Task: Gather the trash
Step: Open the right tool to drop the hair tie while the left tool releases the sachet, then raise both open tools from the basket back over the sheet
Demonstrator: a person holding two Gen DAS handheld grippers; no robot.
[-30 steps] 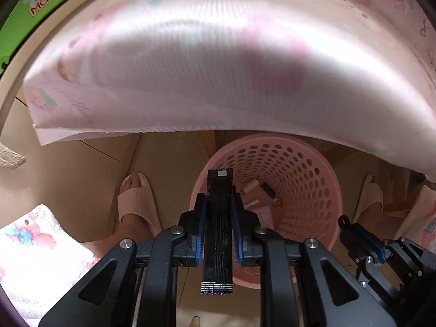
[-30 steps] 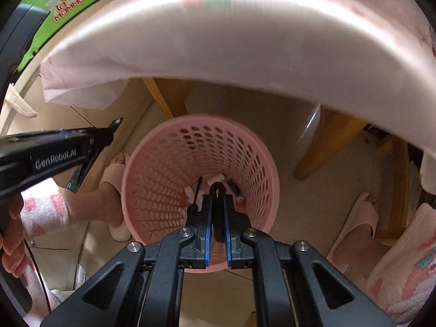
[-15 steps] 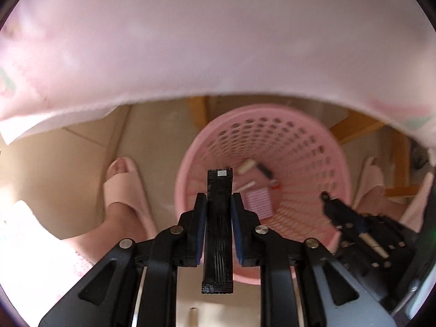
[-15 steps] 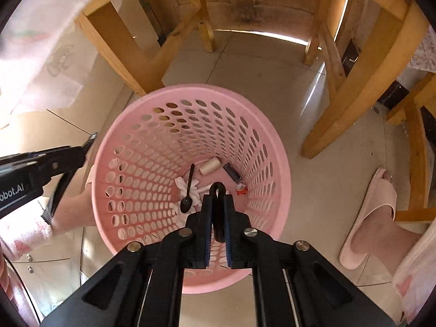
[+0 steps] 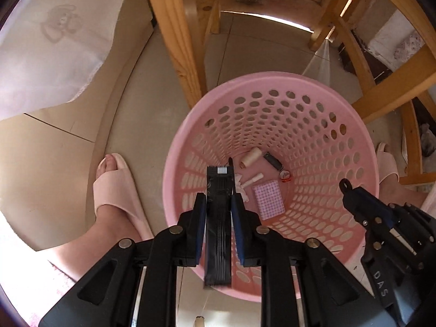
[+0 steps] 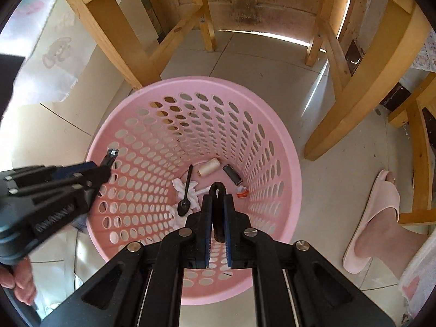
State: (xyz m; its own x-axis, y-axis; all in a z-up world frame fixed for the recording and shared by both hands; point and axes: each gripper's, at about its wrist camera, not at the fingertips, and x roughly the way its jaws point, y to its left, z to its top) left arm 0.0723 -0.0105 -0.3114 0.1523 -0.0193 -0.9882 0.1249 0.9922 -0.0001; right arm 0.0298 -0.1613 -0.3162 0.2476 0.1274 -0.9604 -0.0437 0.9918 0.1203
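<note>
Both my grippers hang over the pink basket (image 5: 362, 147), left gripper (image 5: 218, 207) pinching a black sachet (image 5: 218, 218), right gripper (image 6: 217, 212) clamping what looks like a clip (image 6: 217, 190); releasing off-centre could bounce either off the rim.

Each gripper is matte black plastic: the left gripper (image 5: 218, 215) and the right gripper (image 6: 217, 218) both carry blue pads on the inner faces of their fingers, with silver round screws at the linkage joints behind them. The person wears pale pink open-toed slippers (image 5: 115, 188).
</note>
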